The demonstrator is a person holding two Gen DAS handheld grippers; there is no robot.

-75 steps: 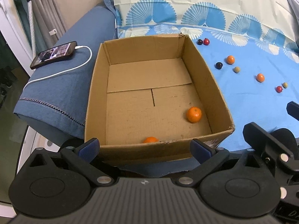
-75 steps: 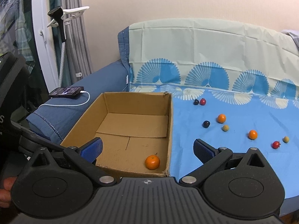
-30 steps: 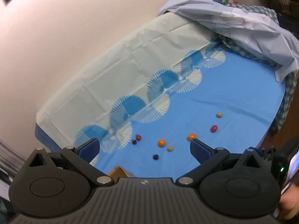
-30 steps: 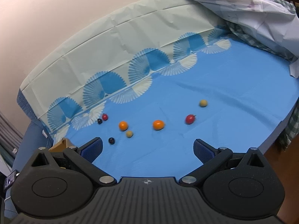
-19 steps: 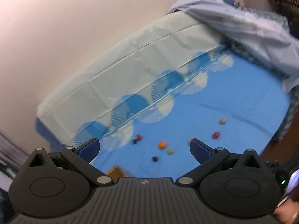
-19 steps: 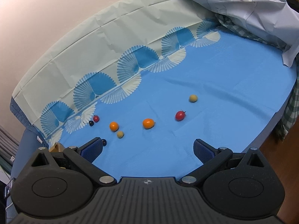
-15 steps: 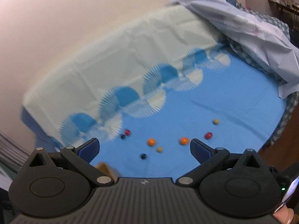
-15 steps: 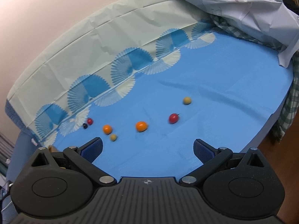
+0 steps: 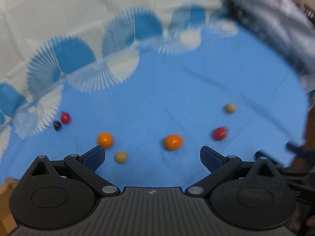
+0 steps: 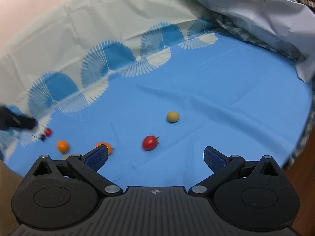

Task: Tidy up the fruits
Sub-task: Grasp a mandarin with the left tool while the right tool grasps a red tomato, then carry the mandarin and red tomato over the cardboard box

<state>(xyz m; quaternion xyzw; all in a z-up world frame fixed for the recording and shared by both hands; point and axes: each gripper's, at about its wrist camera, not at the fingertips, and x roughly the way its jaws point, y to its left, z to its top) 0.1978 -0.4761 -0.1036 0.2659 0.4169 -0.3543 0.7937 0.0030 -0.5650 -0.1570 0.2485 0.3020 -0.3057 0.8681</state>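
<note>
Small fruits lie scattered on a blue cloth (image 9: 177, 90). In the left wrist view my left gripper (image 9: 152, 156) is open and empty, low over the cloth, with an orange fruit (image 9: 173, 142) just ahead between its fingers, another orange fruit (image 9: 105, 139) by the left fingertip and a tan fruit (image 9: 120, 157) near it. A red fruit (image 9: 220, 133), a second tan fruit (image 9: 230, 108), a red fruit (image 9: 65, 117) and a dark fruit (image 9: 57, 125) lie farther off. My right gripper (image 10: 156, 156) is open and empty, with a red fruit (image 10: 149, 142) just ahead and a tan fruit (image 10: 172, 116) beyond it.
A corner of the cardboard box (image 9: 6, 212) shows at the lower left of the left wrist view. A crumpled pale sheet (image 10: 256, 13) is piled at the far right of the bed. The cloth's front edge (image 10: 295, 149) drops off at the right. The left gripper's tip (image 10: 17, 121) shows at the right view's left edge.
Both grippers swung away from the cardboard box and have come down closer to the fruits on the blue cloth. Both stayed open.
</note>
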